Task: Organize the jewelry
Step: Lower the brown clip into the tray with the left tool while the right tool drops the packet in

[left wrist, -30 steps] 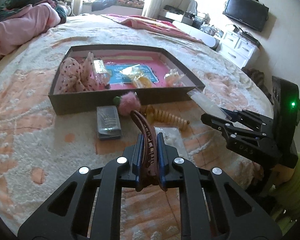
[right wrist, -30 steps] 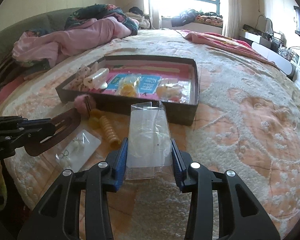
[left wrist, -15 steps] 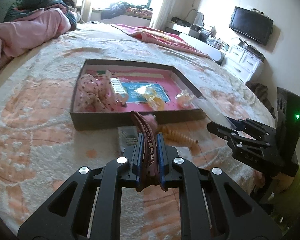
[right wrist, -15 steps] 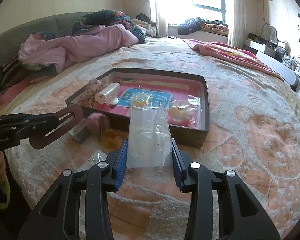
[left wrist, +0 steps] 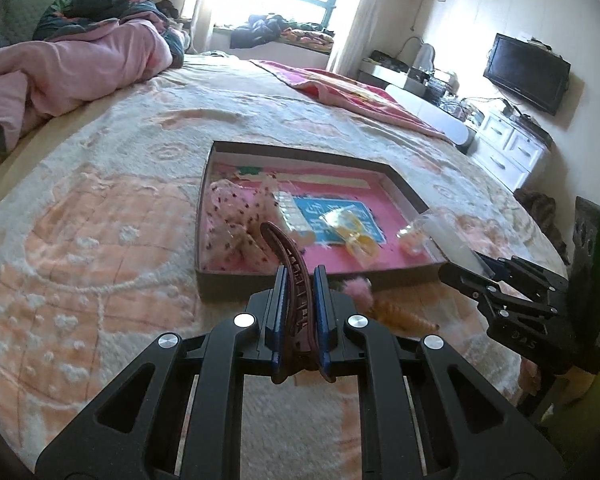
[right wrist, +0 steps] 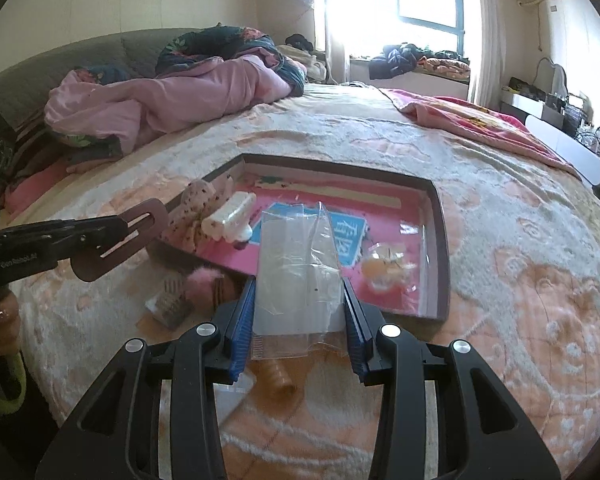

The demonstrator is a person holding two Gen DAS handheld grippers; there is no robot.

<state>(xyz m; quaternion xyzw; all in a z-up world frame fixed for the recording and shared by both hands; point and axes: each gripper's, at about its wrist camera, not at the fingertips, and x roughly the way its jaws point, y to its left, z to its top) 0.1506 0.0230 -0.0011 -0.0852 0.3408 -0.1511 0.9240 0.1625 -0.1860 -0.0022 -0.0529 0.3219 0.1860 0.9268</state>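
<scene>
My left gripper [left wrist: 299, 280] is shut on a brown hair claw clip [left wrist: 286, 258], held above the bed just short of the near wall of the shallow dark box [left wrist: 300, 156] with a pink floor. The clip also shows in the right wrist view [right wrist: 120, 240]. My right gripper [right wrist: 298, 292] is shut on a clear plastic bag [right wrist: 298, 264], held over the box's near edge [right wrist: 440, 316]. In the box lie a dotted pink scrunchie [left wrist: 236, 220], a white clip [right wrist: 228, 216], a yellow item [left wrist: 356, 240] and a small bagged piece [right wrist: 384, 268].
On the bedspread in front of the box lie a pink pom-pom [right wrist: 202, 284], an orange spiral hair tie [right wrist: 278, 376], a small grey comb clip [right wrist: 170, 304] and a flat clear bag [right wrist: 230, 396]. A pink quilt [right wrist: 172, 100] lies at the far left of the bed.
Both grippers have risen and moved forward toward the box with their loads. The left one now holds the clip at the box's near wall; the right holds the bag over the near edge.
</scene>
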